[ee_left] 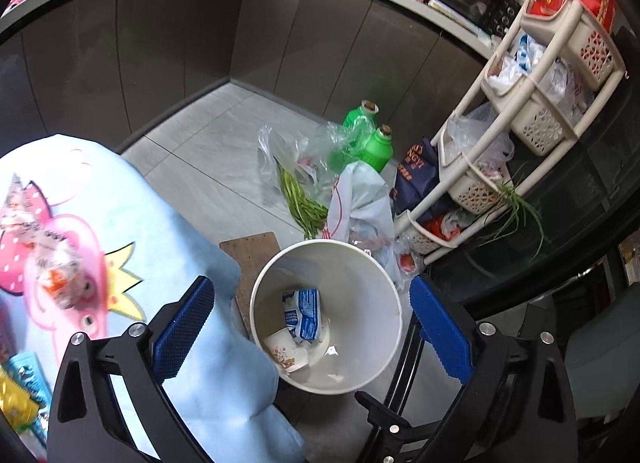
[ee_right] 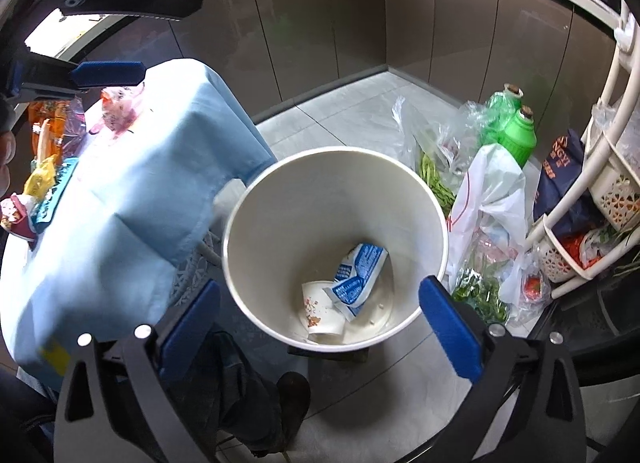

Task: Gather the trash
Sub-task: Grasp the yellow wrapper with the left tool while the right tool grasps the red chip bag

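A white round bin (ee_left: 384, 303) (ee_right: 400, 199) stands on the floor beside a table draped in a light blue cloth (ee_left: 132, 223) (ee_right: 132, 199). Inside lie a blue-and-white wrapper (ee_left: 303, 313) (ee_right: 358, 277) and a crushed paper cup (ee_left: 286, 353) (ee_right: 320, 313). My left gripper (ee_left: 312, 319) is open and empty above the bin. My right gripper (ee_right: 320, 311) is open and empty, also over the bin. Snack wrappers (ee_left: 56, 275) (ee_right: 48, 131) lie on the cloth. One blue finger (ee_right: 108, 73) of the left gripper shows at the right wrist view's upper left.
Two green bottles (ee_left: 376, 143) (ee_right: 516, 131), plastic bags (ee_left: 360, 199) (ee_right: 488, 199) and green beans (ee_left: 300, 199) (ee_right: 436, 179) lie on the tile floor behind the bin. A cream basket rack (ee_left: 532, 111) stands at right. Brown cabinets (ee_left: 240, 35) line the back.
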### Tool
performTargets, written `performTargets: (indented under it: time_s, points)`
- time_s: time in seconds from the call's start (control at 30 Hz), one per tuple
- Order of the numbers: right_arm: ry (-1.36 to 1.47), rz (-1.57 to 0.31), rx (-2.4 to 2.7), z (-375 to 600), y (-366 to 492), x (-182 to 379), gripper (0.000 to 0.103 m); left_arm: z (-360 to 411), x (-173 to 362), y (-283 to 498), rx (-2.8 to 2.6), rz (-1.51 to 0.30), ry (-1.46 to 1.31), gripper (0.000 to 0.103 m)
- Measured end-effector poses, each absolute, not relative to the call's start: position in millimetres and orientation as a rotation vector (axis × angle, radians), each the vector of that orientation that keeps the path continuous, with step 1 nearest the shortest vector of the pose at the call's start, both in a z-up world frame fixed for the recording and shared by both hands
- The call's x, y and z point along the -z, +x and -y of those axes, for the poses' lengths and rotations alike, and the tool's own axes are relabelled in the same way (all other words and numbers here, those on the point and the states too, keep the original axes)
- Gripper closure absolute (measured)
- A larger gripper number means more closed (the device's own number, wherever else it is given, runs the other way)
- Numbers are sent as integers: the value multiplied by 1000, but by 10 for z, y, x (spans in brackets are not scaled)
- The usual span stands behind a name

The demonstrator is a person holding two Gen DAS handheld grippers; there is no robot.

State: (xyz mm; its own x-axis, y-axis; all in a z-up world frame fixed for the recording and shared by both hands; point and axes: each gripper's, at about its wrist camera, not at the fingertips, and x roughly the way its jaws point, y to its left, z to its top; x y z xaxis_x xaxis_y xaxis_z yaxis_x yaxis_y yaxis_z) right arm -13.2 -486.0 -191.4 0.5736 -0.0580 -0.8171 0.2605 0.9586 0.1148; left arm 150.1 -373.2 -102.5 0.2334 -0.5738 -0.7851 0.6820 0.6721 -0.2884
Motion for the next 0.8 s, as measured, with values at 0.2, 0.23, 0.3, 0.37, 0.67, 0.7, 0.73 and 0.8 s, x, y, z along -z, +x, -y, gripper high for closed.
performTargets:
  time_s: [0.2, 0.23, 0.3, 0.37, 0.67, 0.7, 0.73, 0.8]
  points:
    - [175, -909, 187, 4609, -157, 1531, 3, 3310, 689, 1368, 840, -955, 62, 9]
    - [171, -895, 183, 4576, -174, 1460, 3, 3205, 626, 1333, 828, -939, 52, 9]
    - [176, -861, 169, 4501, -205, 1294, 3, 2975, 507, 1257, 804, -914, 30, 9]
    - [174, -821, 148, 4410, -227, 1108, 3, 2738, 415, 1203, 774, -902, 6, 9]
    - [153, -687, -22, 3744, -172, 553, 3, 1429, 165, 949, 546, -826, -66, 9]
    - [142, -686, -48, 3632, -141, 526, 3, 1286, 148, 914, 514, -809, -71, 9]
    - [130, -690, -76, 3534, -102, 518, 3, 1147, 136, 876, 489, -792, -76, 9]
    - [106, -704, -132, 3319, -37, 504, 3, 864, 135, 812, 450, -774, -92, 9]
